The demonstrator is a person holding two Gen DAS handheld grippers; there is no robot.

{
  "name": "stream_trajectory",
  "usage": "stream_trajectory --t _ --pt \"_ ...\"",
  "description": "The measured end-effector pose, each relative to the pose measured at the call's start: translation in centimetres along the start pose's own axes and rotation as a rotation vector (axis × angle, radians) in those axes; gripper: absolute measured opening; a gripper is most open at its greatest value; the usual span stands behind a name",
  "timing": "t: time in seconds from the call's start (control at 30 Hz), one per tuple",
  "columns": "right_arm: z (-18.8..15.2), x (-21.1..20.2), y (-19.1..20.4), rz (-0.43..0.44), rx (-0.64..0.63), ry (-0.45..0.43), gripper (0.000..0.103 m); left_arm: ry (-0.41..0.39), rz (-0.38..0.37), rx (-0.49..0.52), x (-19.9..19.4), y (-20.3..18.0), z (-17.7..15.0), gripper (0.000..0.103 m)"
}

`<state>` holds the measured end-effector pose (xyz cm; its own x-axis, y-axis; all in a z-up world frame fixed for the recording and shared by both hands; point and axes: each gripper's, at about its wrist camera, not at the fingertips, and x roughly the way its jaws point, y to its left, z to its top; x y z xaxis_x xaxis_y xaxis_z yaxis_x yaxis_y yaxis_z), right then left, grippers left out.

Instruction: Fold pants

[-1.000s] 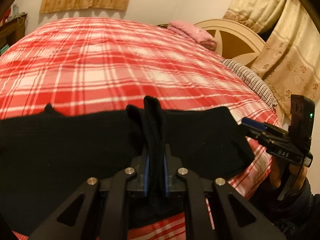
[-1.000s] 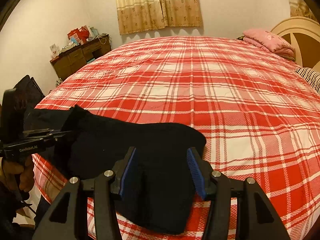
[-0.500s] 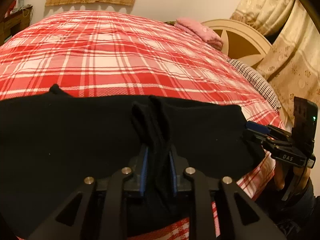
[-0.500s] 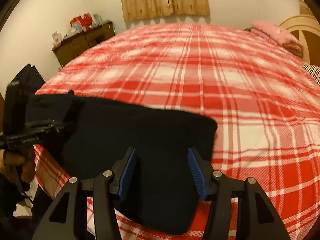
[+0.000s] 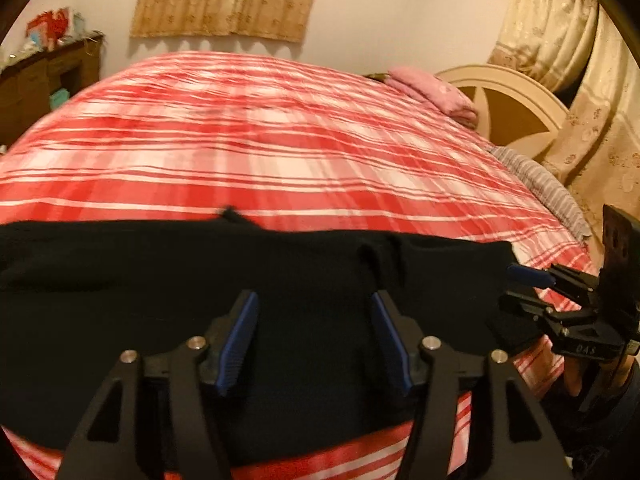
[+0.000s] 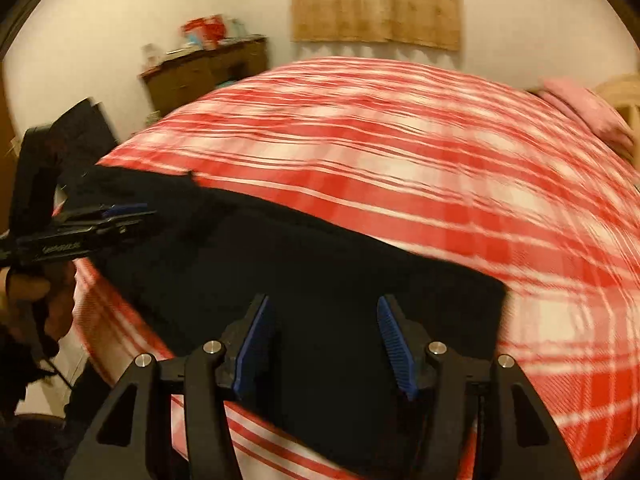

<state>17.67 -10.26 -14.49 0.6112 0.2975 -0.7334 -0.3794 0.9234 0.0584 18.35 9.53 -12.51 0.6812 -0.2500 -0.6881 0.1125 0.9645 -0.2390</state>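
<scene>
Black pants (image 5: 160,280) lie spread along the near edge of a bed with a red and white plaid cover (image 5: 280,140). My left gripper (image 5: 313,300) hovers over the cloth. Its jaws are opening, and the blue pads press on nothing. A small raised ridge of fabric (image 5: 376,256) stands just beyond its right finger. In the right wrist view the pants (image 6: 320,264) run from lower right to upper left. My right gripper (image 6: 323,304) is open above their right end, with only flat cloth under it. Each gripper shows in the other's view: the right gripper (image 5: 532,280) and the left gripper (image 6: 132,216).
A pink folded bundle (image 5: 436,94) and a striped pillow (image 5: 548,196) lie by the cream headboard (image 5: 512,108). A brown dresser (image 6: 208,72) with clutter stands against the far wall. A dark object (image 6: 84,124) stands beside the bed. Curtains hang at the right.
The left gripper let go of the pinched fold and its jaws spread wide. The fold sank to a low ridge. Both cameras swung sideways. The right gripper stayed open.
</scene>
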Motion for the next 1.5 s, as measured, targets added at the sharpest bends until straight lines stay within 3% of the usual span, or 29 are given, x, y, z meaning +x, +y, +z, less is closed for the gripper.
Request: stream_trajectory --t 0.1,0.3,0.37,0.53,0.73,0.87,1.03,1.07,1.1,1.17,1.27,1.37,1.5 --pt "0.9 1.4 3.2 0.064 -0.07 0.004 0.057 -0.016 0.069 -0.023 -1.6 2.6 -0.2 0.069" --pt "1.7 4.6 8.0 0.184 -0.157 0.035 0.057 -0.058 0.26 -0.073 -6.0 8.8 -0.7 0.071" --pt "1.5 6.5 8.8 0.171 -0.173 0.094 0.058 -0.073 0.328 -0.088 -7.3 10.8 -1.0 0.071" --pt "1.7 6.3 9.4 0.156 -0.182 0.065 0.061 -0.128 0.453 -0.154 -9.2 15.5 -1.4 0.071" --pt "1.6 3.8 7.9 0.203 -0.099 -0.032 0.061 -0.086 0.45 -0.201 -7.7 18.1 -1.5 0.071" --pt "1.0 4.1 7.5 0.197 -0.082 -0.027 0.061 -0.09 0.392 -0.269 -7.0 19.0 -1.8 0.073" --pt "0.4 4.8 7.4 0.195 -0.075 -0.018 0.061 -0.1 0.407 -0.237 -6.5 18.3 -1.9 0.073" --pt "0.3 4.7 7.4 0.195 -0.074 -0.02 0.061 -0.098 0.403 -0.229 -6.4 18.1 -2.0 0.071" --pt "0.3 4.7 7.3 0.197 -0.072 -0.022 0.061 -0.096 0.392 -0.213 -6.3 17.7 -2.0 0.062" --pt "0.3 4.7 7.2 0.2 -0.066 -0.025 0.061 -0.088 0.392 -0.182 -6.2 17.0 -2.0 0.056" --pt "0.3 4.6 7.0 0.204 -0.055 -0.027 0.061 -0.088 0.381 -0.194 -6.6 17.3 -2.2 0.042" --pt "0.3 4.5 7.0 0.209 -0.05 -0.03 0.061 -0.097 0.284 -0.266 -7.1 17.6 -2.2 0.024" --pt "0.4 4.0 6.3 0.207 -0.034 -0.048 0.061 -0.106 0.243 -0.273 -7.8 16.7 -2.2 0.022"
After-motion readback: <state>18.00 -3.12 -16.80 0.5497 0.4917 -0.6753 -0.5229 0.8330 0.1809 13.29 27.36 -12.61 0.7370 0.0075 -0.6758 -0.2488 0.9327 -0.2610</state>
